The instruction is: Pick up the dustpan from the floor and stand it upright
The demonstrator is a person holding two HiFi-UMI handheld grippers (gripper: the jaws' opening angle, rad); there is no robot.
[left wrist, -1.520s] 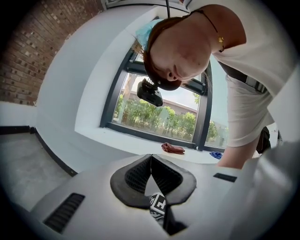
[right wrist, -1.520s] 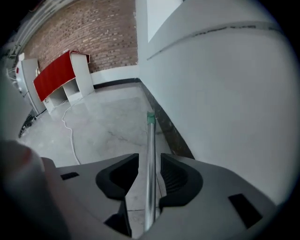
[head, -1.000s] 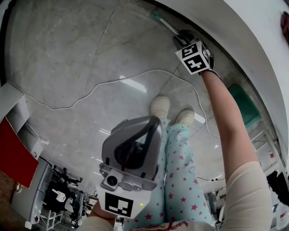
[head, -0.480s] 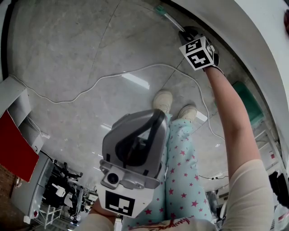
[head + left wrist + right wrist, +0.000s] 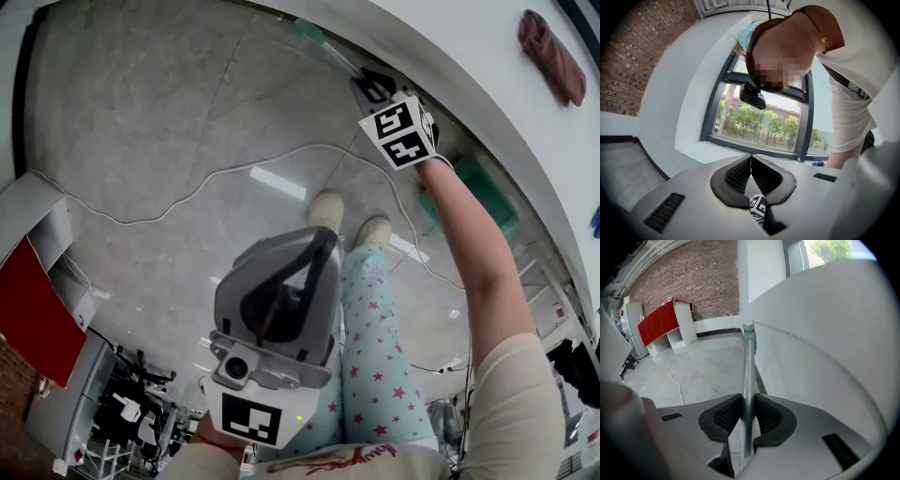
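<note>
Polished grey tile floor (image 5: 178, 103), bounded at the far side by a curved white wall (image 5: 450, 42); a brick wall (image 5: 693, 289) and a red cabinet (image 5: 33, 323) close the left side, and a window (image 5: 759, 124) opens onto trees. A white cable (image 5: 234, 172) loops across the tiles in front of the person's shoes (image 5: 326, 208). The widest open floor lies left of the cable; close to the curved wall the room narrows.

The right gripper (image 5: 748, 411) is clamped on the metal handle (image 5: 747, 373) of the dustpan (image 5: 466, 192), its pads pressing both sides of the tube. The handle runs along the wall base to a teal end cap (image 5: 748, 331). The left gripper (image 5: 751, 164) is held near the body, its jaw tips meeting with nothing between them.

The green pan is partly hidden behind the right forearm; whether it touches the floor cannot be told. A brown object (image 5: 548, 56) on the wall is too small to identify.
</note>
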